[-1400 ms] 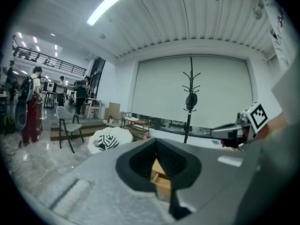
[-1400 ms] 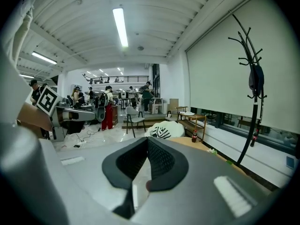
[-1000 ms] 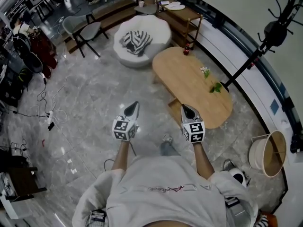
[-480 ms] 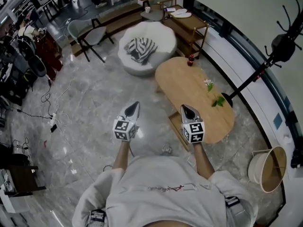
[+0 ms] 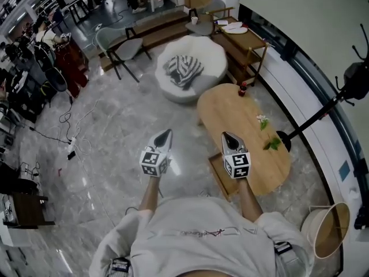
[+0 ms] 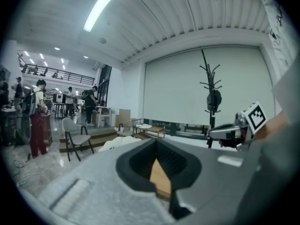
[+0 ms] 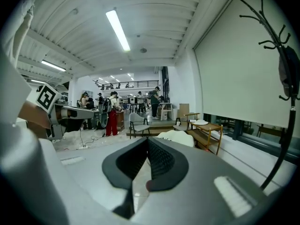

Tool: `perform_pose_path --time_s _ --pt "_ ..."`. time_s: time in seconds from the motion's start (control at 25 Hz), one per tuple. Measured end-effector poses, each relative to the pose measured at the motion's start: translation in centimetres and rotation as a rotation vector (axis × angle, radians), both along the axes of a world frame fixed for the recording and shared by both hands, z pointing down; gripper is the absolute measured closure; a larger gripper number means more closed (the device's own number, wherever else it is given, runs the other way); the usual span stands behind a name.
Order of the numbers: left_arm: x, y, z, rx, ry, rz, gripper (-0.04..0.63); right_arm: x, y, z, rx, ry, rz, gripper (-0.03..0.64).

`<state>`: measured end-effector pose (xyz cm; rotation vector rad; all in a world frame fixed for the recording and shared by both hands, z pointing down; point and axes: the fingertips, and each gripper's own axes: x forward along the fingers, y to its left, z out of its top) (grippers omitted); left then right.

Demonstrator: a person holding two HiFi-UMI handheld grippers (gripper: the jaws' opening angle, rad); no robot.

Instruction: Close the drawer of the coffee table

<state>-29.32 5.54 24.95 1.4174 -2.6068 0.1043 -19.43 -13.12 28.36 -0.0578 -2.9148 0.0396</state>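
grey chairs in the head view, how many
2: one grey chair left of the white round pouf, another chair behind it beside the wooden shelf table; others may be hidden.

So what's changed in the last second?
The person has stepped closer: the coffee table and its open drawer sit lower in the head view, nearer the body. Nothing taken or let go. The left gripper and right gripper stay shut, empty, held out ahead.

Drawer (image 5: 219,178): was partly hidden behind the right gripper (image 5: 225,135). Coat stand (image 5: 317,118): top was cut off at the head view's right edge. Small red item (image 5: 243,89) on coffee table (image 5: 242,126): was too small to identify.
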Motion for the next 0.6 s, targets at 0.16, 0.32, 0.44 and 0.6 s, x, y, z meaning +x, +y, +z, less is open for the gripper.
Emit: perform_pose_path --time_s 0.16,0.32,0.44,0.6 --pt "-0.9 -0.3 0.1 -0.012 -0.011 -0.018 0.595 -1.5 -0.7 0.0 -0.007 -0.01 -0.025 0.612" --pt "-1.3 0.2 0.2 -0.019 -0.01 -0.039 0.595 -2.2 -0.4 0.3 -0.014 -0.007 -0.042 0.612" --pt "-1.3 0.5 1.0 -0.022 0.0 -0.041 0.595 -2.5 0.0 0.8 -0.016 0.007 -0.056 0.612" --pt "-1.5 0.8 2.0 -0.022 0.022 -0.044 0.595 -2.9 0.4 1.3 -0.009 0.022 -0.066 0.612"
